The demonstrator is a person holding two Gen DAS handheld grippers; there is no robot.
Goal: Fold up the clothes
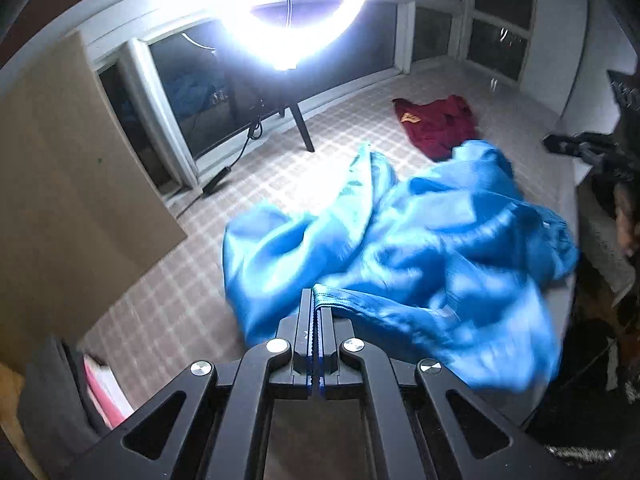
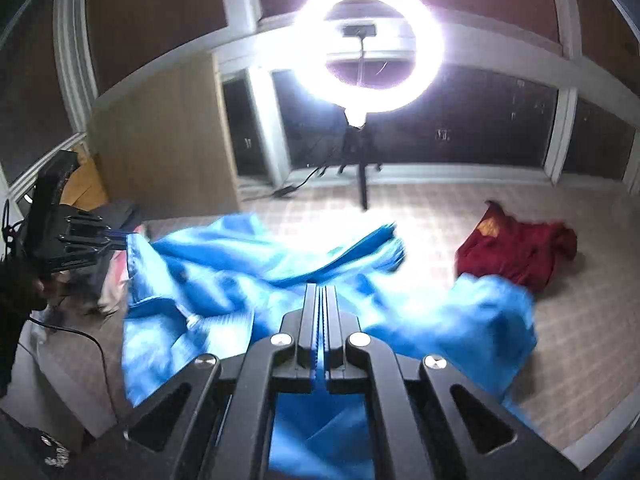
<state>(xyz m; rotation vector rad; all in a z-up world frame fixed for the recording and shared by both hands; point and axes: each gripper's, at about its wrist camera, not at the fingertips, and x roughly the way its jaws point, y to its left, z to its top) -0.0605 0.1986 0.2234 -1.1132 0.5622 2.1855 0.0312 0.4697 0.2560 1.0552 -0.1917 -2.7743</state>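
The left gripper [image 1: 317,312] is clenched on a seamed edge of the blue garment [image 1: 400,248], the hem pinched right at the fingertips. The right gripper [image 2: 320,300] has its jaws pressed together with blue cloth around and beneath them — it seems to be grasping the same garment, though the pinch itself is hard to make out. Seen from the right wrist, the left gripper [image 2: 116,236] holds a corner up at the garment's left end. The garment hangs bunched and blurred over the checked mat [image 2: 440,200], rumpled between the two grips.

To do this step well, I would draw the grips apart until the held edge runs taut, then lay the cloth flat on the mat before any fold — creases trapped now will carry through.

Beyond the blue garment lies a red garment [image 2: 520,248], crumpled on the mat. Farther still stands the ring light [image 2: 368,46] before the dark windows.
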